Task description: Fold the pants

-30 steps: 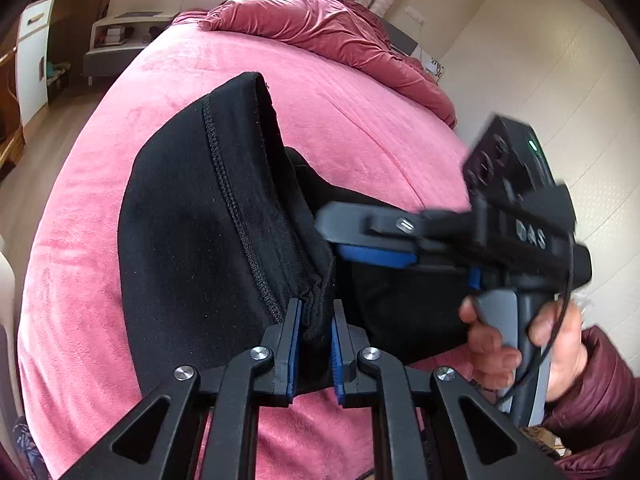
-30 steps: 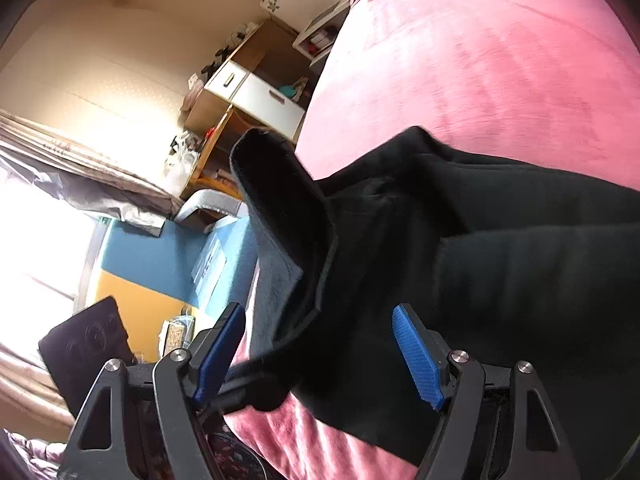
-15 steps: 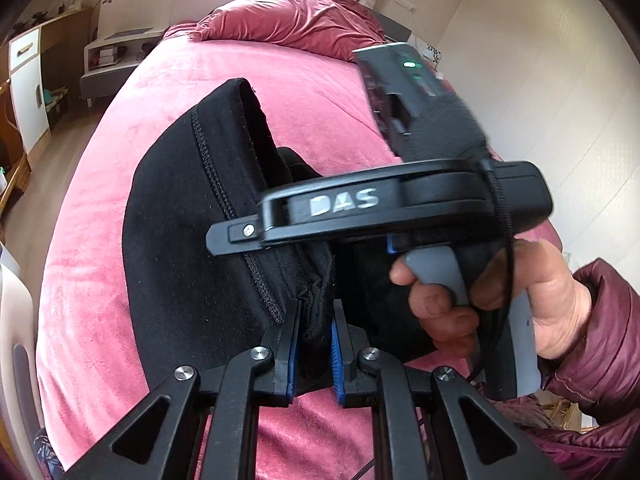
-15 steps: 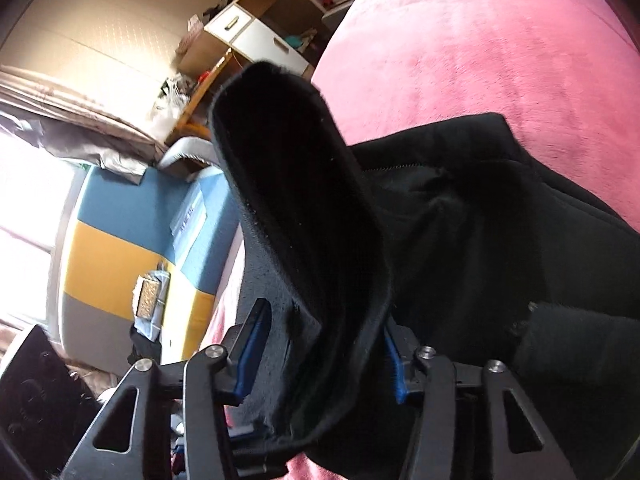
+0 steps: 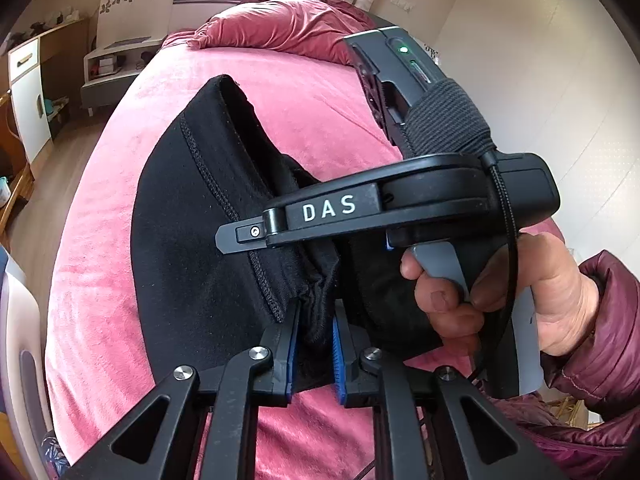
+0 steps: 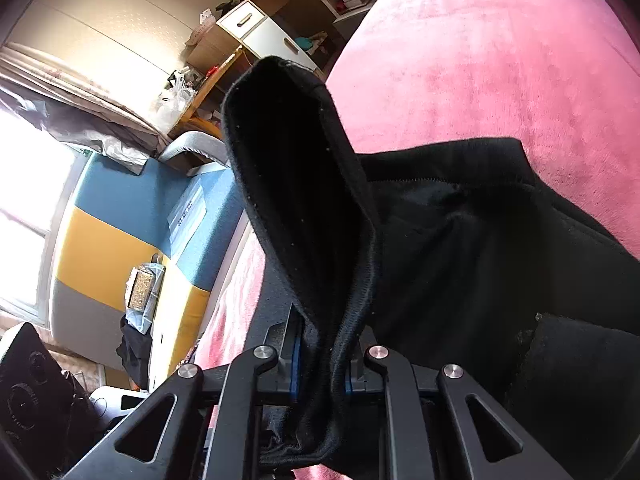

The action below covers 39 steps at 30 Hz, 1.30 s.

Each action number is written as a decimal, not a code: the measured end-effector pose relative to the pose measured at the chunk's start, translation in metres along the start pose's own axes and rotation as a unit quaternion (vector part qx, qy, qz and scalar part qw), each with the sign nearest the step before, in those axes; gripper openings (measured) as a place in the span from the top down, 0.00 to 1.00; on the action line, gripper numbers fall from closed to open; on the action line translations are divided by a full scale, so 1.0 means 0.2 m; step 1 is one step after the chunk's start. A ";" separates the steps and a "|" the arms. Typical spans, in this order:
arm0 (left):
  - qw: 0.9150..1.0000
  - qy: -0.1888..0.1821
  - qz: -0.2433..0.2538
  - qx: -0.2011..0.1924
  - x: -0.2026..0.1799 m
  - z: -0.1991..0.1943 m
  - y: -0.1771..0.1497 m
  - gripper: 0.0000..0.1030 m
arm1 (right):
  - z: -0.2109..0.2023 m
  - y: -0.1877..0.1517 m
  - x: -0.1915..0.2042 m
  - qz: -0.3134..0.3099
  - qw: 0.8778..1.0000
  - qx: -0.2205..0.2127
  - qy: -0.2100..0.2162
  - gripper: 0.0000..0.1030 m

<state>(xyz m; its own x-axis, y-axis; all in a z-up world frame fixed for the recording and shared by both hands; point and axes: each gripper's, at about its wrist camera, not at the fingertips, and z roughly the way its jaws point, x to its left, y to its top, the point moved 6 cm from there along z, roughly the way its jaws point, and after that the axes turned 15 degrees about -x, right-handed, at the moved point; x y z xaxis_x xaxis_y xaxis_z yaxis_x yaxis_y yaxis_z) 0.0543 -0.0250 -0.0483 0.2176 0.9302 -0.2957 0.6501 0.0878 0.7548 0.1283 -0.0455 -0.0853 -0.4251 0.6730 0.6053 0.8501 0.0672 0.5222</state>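
**Gripping black pants at two points on the pink bed**

Lying on the pink bed cover [image 5: 100,280], the black pants [image 5: 192,248] are the landmark here. In the left wrist view, to the left of the pants, bare pink cover runs to the bed's edge, with a wooden floor and a white-fronted cabinet [image 5: 26,92] beyond it. The pants themselves rise from the cover in a folded hump with a stitched seam running down toward the camera. At the near end of the pants, the left gripper [image 5: 314,344] has its blue-padded jaws drawn almost together on a bunched edge of the cloth. Above and behind the pants, at the head of the bed, lies a crumpled dark-red duvet [image 5: 280,32]. To the right of the pants, a hand [image 5: 500,292] in a dark-red padded sleeve [image 5: 608,340] holds the handle of the other tool, whose black arm reaches across in front of the pants.

In the right wrist view, left of the pants, stand a blue, yellow and grey upholstered block [image 6: 120,240] and a desk with white drawers [image 6: 256,28]. A flap of the pants [image 6: 304,184] stands upright in the middle. At its foot the right gripper [image 6: 320,364] is closing, its jaws already narrow, with that thick fold of the pants between the pads. Right of the flap the rest of the pants spreads over the pink cover.
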 end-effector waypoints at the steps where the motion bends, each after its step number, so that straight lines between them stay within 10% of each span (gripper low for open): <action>1: 1.000 -0.006 -0.003 -0.002 0.00 -0.02 0.01 0.85 | 0.00 0.00 0.00 -0.001 1.000 -0.001 0.000 0.86; 7: 0.985 -0.105 -0.128 -0.045 0.15 -0.22 0.12 0.68 | -0.11 0.02 0.01 0.002 1.000 -0.014 0.008 0.87; 15: 0.964 -0.014 -0.249 -0.093 0.65 -0.33 0.16 0.67 | -0.39 0.10 0.02 0.017 0.997 -0.066 0.035 0.87; 29: 0.976 -0.032 -0.213 -0.035 0.49 -0.07 0.11 0.67 | -0.88 0.12 -0.15 0.082 0.981 -0.176 0.029 0.87; 39: 0.990 -0.050 -0.133 0.017 0.21 0.02 0.10 0.62 | -1.13 -0.01 -0.52 0.138 0.968 -0.205 -0.051 0.87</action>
<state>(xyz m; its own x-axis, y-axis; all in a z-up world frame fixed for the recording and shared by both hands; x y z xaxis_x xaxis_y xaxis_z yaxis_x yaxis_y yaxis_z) 0.0781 0.0142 -0.0480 0.1052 0.8354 -0.5395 0.7175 0.3119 0.6228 0.1009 -0.2823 -0.0134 -0.1493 0.6943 0.7041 0.7236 -0.4086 0.5564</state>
